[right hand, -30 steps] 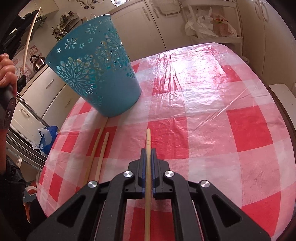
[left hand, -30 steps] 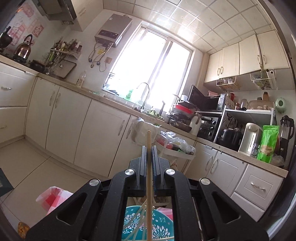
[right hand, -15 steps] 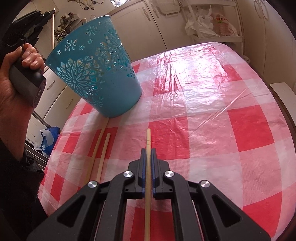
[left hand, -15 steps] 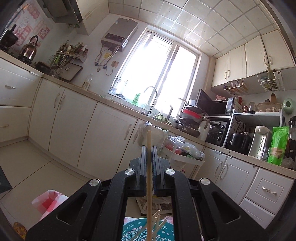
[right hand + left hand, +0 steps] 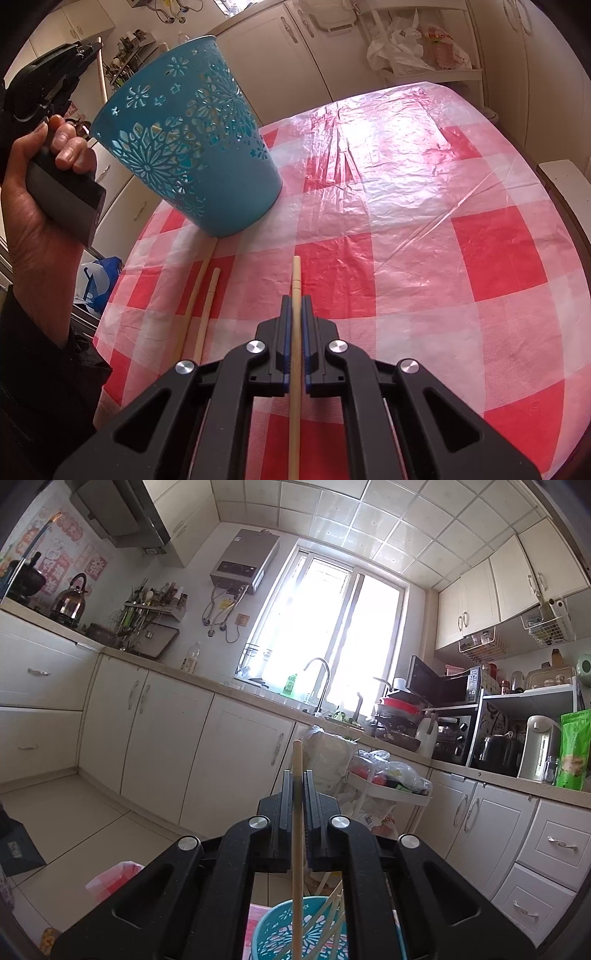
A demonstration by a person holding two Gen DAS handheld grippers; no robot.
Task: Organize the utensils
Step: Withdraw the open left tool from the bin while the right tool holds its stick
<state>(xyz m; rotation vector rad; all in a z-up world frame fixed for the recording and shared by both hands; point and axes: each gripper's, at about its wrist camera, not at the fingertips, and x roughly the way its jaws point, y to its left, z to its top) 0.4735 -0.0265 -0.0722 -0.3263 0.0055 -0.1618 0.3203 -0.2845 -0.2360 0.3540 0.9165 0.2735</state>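
In the left wrist view my left gripper (image 5: 297, 775) is shut on a wooden chopstick (image 5: 297, 830) that stands upright. Its lower end reaches into the teal cut-out bucket (image 5: 280, 934), where several chopsticks lean. The right wrist view shows that bucket (image 5: 184, 147) on the red-checked tablecloth (image 5: 406, 221), with the left gripper (image 5: 90, 48) held by a hand (image 5: 33, 192) above its left rim. My right gripper (image 5: 294, 299) is shut on another chopstick (image 5: 295, 350), low over the cloth. Two more chopsticks (image 5: 201, 306) lie on the cloth to its left.
Kitchen cabinets (image 5: 155, 738) and a counter with a sink tap (image 5: 321, 683) run behind the table. A white trolley with plastic bags (image 5: 388, 775) stands beyond the bucket. The table's left edge (image 5: 107, 306) lies close to the loose chopsticks.
My left gripper has sunk with its chopstick, whose lower end now sits among the chopsticks in the bucket. The right gripper has not moved.
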